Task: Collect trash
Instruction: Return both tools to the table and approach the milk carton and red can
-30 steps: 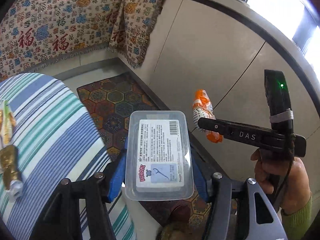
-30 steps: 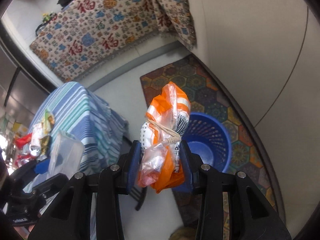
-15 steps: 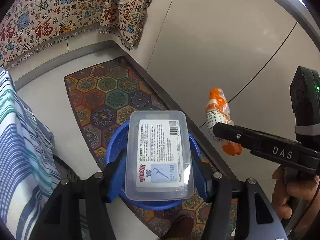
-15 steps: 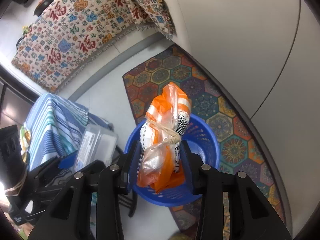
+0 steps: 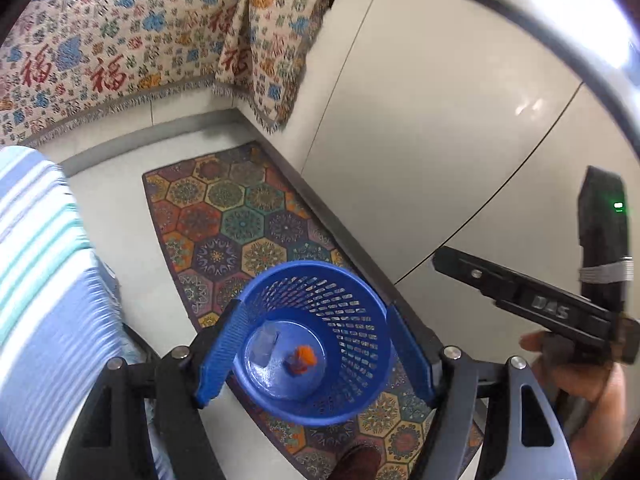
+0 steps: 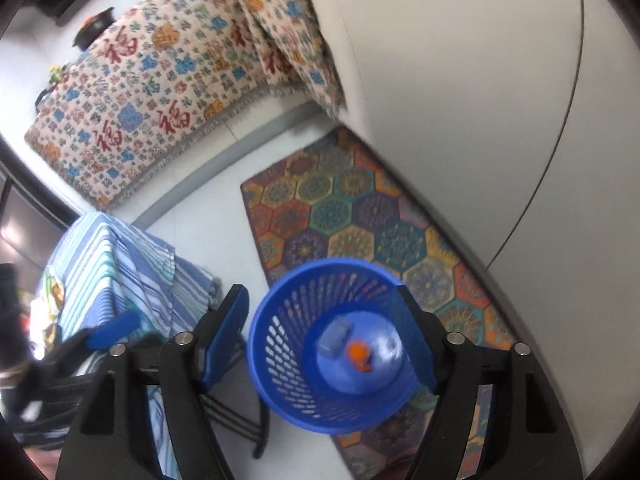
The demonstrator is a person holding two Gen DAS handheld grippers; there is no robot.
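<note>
A blue mesh waste basket point(image 5: 352, 280) stands on a patterned rug; it also shows in the right wrist view point(image 6: 280, 344). At its bottom lie a clear plastic box point(image 5: 265, 344) and an orange-and-white bag point(image 5: 301, 359); the right wrist view shows the box point(image 6: 335, 339) and the bag point(image 6: 360, 357) too. My left gripper point(image 5: 316, 354) is open and empty right above the basket. My right gripper point(image 6: 326, 338) is open and empty above the basket as well, and its body shows at the right of the left wrist view point(image 5: 528, 300).
A table with a blue striped cloth point(image 5: 44, 280) stands left of the basket, with wrappers on it point(image 6: 50, 300). The hexagon rug point(image 5: 240, 216) runs along a pale cabinet wall point(image 5: 440, 140). A patterned throw point(image 5: 140, 40) covers furniture at the back.
Both grippers opened over the basket. The clear box left my left gripper and the orange bag left my right gripper; both now lie in the basket.
</note>
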